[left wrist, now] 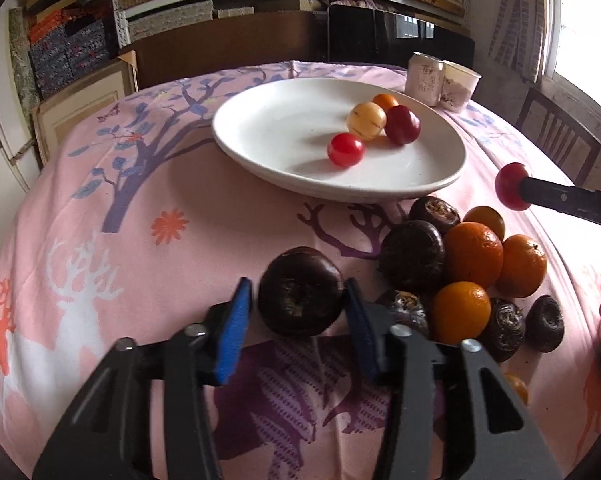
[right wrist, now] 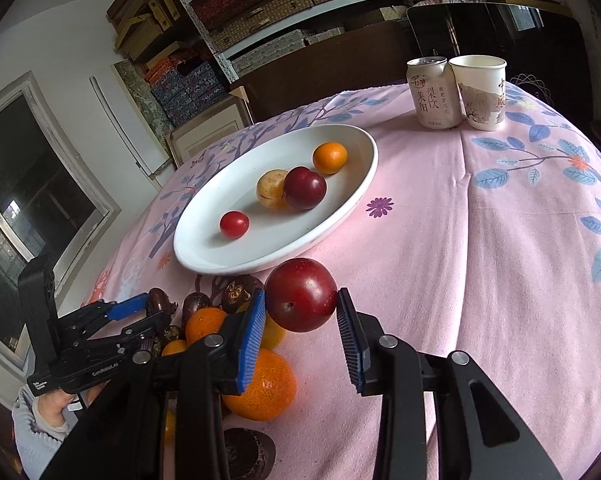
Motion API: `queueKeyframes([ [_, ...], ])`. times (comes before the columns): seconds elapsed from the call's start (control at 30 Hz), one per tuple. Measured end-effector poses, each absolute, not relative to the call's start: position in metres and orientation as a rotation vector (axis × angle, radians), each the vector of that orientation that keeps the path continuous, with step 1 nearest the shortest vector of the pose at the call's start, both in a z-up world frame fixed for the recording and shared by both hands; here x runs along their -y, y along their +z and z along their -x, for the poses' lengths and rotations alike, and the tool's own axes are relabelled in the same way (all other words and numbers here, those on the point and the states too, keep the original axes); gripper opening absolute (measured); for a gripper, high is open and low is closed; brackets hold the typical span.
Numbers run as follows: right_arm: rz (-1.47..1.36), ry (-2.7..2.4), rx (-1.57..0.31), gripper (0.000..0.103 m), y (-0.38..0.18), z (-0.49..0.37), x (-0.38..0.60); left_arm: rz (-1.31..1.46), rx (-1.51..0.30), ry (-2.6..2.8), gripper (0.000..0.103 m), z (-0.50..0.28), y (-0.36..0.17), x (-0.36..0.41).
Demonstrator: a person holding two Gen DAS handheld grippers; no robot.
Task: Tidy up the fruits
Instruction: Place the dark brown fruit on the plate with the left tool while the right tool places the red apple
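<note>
**Plum held aloft, water chestnut between loosened jaws**

A dark red plum is clamped in the right gripper, raised near the white plate; a water chestnut on the pink tablecloth is straddled by the left gripper, slightly parted, pads not pressing; four small fruits are seen on the plate.

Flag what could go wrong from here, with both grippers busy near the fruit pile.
The dark red plum in the right gripper is held only at the tips of its fingers and could slip out before reaching the plate. The dark round fruit sits loose in the left gripper and may roll into the pile of oranges.
</note>
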State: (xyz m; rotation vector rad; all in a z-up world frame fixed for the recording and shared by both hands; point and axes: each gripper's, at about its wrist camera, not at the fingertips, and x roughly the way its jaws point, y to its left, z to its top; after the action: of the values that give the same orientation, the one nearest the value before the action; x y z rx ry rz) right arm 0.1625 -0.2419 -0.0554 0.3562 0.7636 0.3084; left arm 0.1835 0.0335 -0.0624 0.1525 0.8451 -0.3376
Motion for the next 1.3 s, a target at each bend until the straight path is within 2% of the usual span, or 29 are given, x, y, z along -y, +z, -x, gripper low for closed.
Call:
queueKeyframes([
  [0.13, -0.363, 0.308, -0.754, 0.037, -0.054, -0.161, 0.244, -0.113, -0.815, -0.348, 0.043, -0.180, -0.057, -0.037],
  [0.3, -0.371, 0.304, -0.722, 0.037, -0.046, -0.161, 0.246, -0.115, -0.707, -0.324, 0.043, -0.178, -0.022, -0.035],
  [0.47, -0.315, 0.285, -0.712, 0.037, -0.025, -0.193, 0.235, -0.123, -0.670, -0.305, 0.043, -0.218, 0.007, -0.019],
  [0.63, -0.294, 0.307, -0.731, 0.037, -0.025, -0.230, 0.215, -0.125, -0.694, -0.281, 0.043, -0.260, -0.005, -0.001],
  [0.67, -0.292, 0.319, -0.738, 0.039, -0.029, -0.232, 0.210, -0.114, -0.703, -0.277, 0.045, -0.265, -0.011, -0.001],
  [0.73, -0.273, 0.331, -0.740, 0.040, -0.035, -0.232, 0.204, -0.115, -0.720, -0.277, 0.066, -0.269, -0.020, -0.002],
  [0.77, -0.254, 0.327, -0.729, 0.044, -0.035, -0.231, 0.203, -0.115, -0.710, -0.268, 0.083, -0.268, -0.022, -0.005],
  [0.8, -0.236, 0.318, -0.718, 0.045, -0.034, -0.230, 0.203, -0.113, -0.692, -0.246, 0.096, -0.266, -0.022, -0.008],
  [0.87, -0.228, 0.304, -0.708, 0.048, -0.032, -0.227, 0.206, -0.106, -0.673, -0.239, 0.097, -0.261, -0.020, -0.012],
  [0.97, -0.248, 0.285, -0.697, 0.061, -0.033, -0.219, 0.214, -0.103, -0.674, -0.249, 0.098, -0.254, -0.020, -0.017],
  [1.3, -0.279, 0.278, -0.671, 0.073, -0.029, -0.184, 0.230, -0.157, -0.656, -0.206, 0.098, -0.210, -0.024, -0.026],
])
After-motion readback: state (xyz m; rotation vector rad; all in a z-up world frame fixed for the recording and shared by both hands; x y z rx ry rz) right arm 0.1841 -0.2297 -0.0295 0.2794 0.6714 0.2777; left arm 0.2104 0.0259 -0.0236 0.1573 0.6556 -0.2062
